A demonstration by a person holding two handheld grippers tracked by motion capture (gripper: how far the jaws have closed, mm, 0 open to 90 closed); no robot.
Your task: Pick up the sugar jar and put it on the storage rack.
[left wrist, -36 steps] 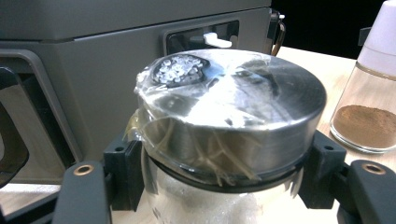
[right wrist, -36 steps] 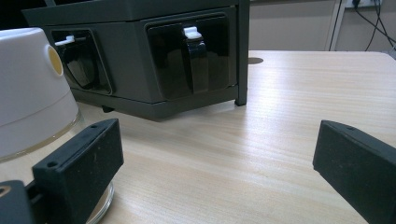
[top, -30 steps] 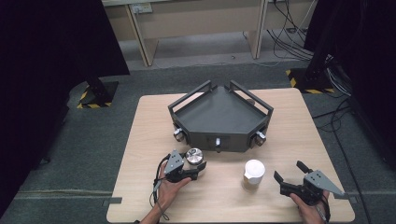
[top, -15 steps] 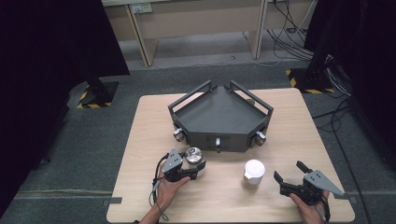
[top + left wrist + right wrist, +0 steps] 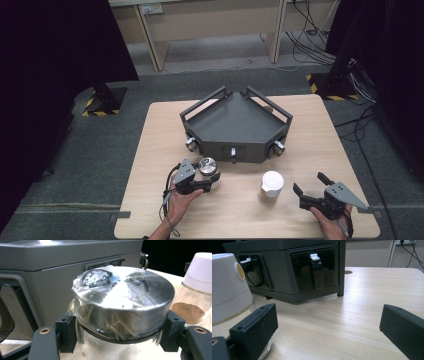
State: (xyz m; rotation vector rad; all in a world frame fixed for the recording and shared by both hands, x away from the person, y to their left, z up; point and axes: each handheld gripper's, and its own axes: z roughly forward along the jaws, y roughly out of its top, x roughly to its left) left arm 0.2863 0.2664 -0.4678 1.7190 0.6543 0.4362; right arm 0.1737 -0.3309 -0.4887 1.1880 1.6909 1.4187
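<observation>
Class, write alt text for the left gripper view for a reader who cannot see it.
A glass jar with a shiny metal lid sits clamped between the left gripper's two black jaws. A grey rack stands behind it, and a white-capped spice jar stands to the right.

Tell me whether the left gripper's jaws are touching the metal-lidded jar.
Touching. In the left gripper view, the left gripper has a jaw pad pressed against each side of the metal-lidded jar, just under its lid.

Grey carpeted floor (image 5: 75, 165) is seen around the light wooden surface (image 5: 165, 125). A pale desk (image 5: 215, 20) is set behind. Cables (image 5: 310, 40) are strewn right; black curtains (image 5: 50, 60) are hung at both sides.
</observation>
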